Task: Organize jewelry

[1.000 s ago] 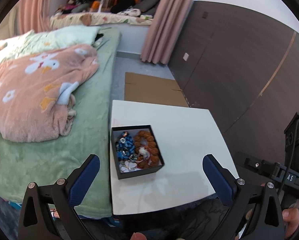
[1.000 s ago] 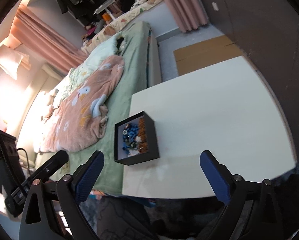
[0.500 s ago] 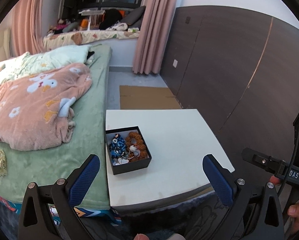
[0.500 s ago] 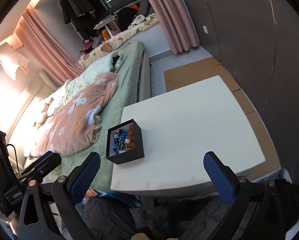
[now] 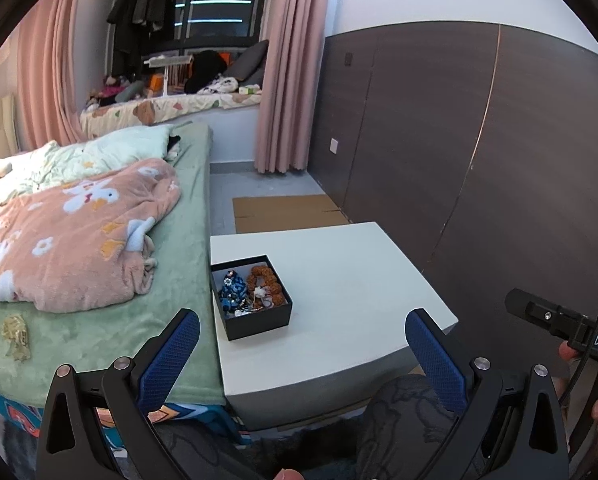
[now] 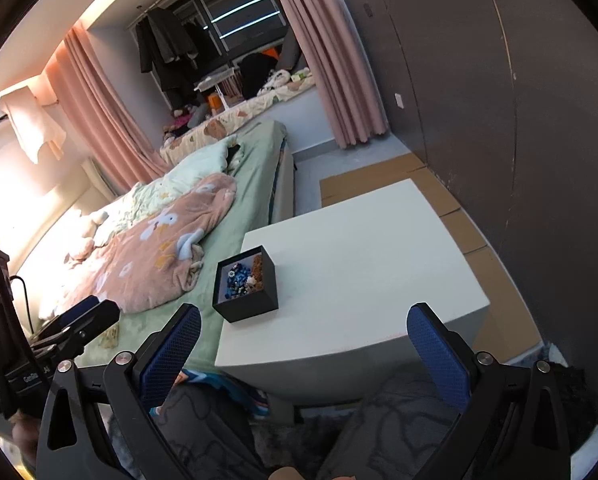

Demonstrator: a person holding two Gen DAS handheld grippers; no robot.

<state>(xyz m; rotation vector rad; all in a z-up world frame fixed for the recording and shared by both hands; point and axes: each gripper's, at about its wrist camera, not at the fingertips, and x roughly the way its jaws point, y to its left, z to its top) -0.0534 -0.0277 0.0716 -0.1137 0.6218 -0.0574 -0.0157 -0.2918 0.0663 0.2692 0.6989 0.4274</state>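
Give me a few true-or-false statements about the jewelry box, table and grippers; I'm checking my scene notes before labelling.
1. The black box sits on the white table, near the bed-side edge. True.
2. The box has its lid on. False: it is open, showing blue jewelry and brown beads.
3. The left gripper grips the box. False: open, holding nothing.
4. The right gripper is open. True.
5. Jewelry lies scattered across the tabletop. False: only the box is there.

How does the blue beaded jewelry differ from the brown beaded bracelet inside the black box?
The blue beaded jewelry is bunched in a heap on the side of the black square box nearer the bed; the brown beaded bracelet lies as an open ring on the side facing the table's middle. The blue beads look small, the brown ones large and rough. Both rest inside the box, untouched.
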